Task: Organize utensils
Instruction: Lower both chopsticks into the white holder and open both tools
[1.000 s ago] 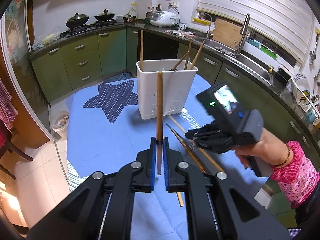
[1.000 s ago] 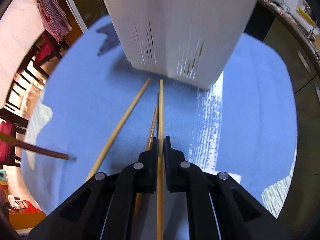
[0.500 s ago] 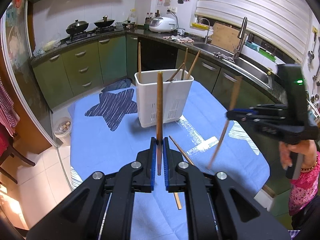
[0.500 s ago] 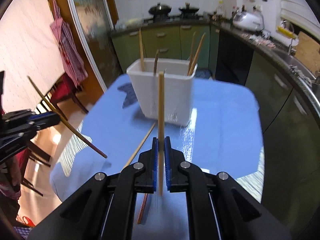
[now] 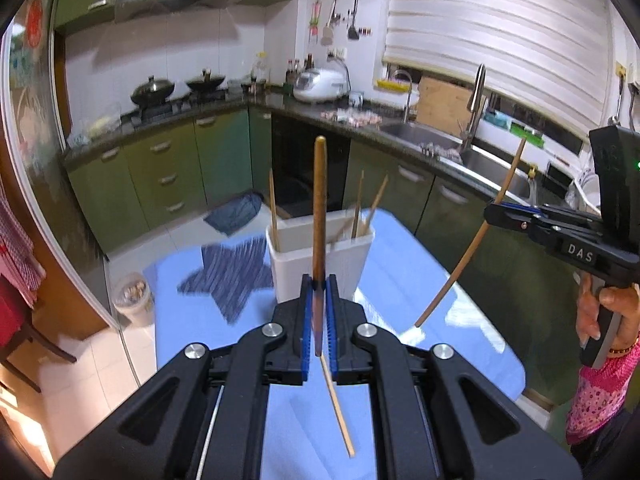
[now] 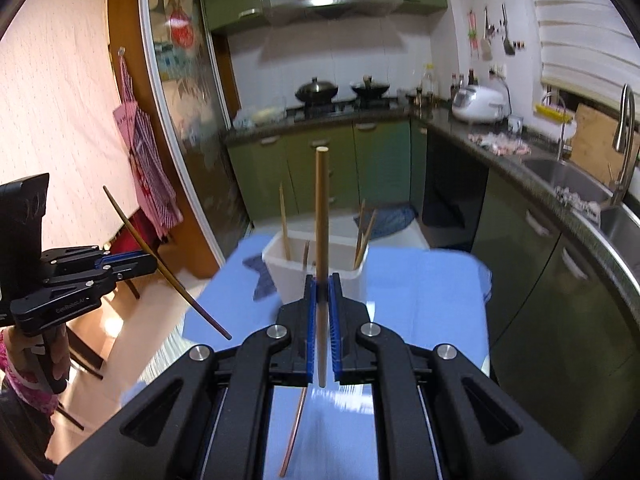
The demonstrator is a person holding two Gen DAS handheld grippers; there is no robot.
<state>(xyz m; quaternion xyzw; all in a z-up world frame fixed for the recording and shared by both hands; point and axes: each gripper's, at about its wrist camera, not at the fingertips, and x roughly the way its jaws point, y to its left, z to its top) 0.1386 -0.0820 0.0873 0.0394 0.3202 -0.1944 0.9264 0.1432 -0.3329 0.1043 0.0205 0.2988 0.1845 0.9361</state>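
A white plastic utensil holder (image 5: 320, 260) stands on a table covered by a blue cloth (image 5: 400, 280). Thin wooden chopsticks (image 5: 273, 204) lean at its left and right inner walls, leaving open room in the middle of its mouth. On the cloth nearer the camera lies one pale wooden chopstick (image 5: 338, 412). Bare cloth surrounds the holder on both sides.

My left gripper (image 5: 319, 280) clamps a dark brown chopstick (image 5: 319, 216) upright in front of the white holder (image 5: 352, 256), which has several sticks standing in it. On the right, my right gripper (image 5: 494, 210) pinches a lighter chopstick (image 5: 468, 256) slanted above the blue cloth (image 5: 400, 248). One more chopstick (image 5: 338, 408) lies on the cloth.
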